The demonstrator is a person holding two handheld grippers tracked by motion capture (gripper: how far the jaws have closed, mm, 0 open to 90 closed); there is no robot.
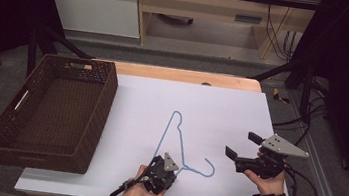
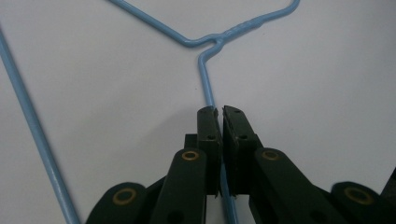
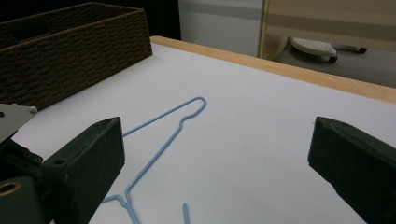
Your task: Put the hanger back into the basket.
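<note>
hanger (image 1: 173, 138): blue wire, flat on white table (image 1: 231, 110), beside basket (image 1: 49, 113) | L gripper (image 2: 219, 114): clamped on wire nr neck | R gripper (image 1: 240, 145): jaws wide, empty | handling: prob light, thin, springy; slippery; grip nr twisted neck

Worktop (image 1: 221, 109), white-surfaced with a wooden far edge, carried a dark woven basket (image 1: 55, 108) at its left and a light-blue wire hanger (image 1: 176, 138) lying flat near the middle, well apart from the basket.
</note>
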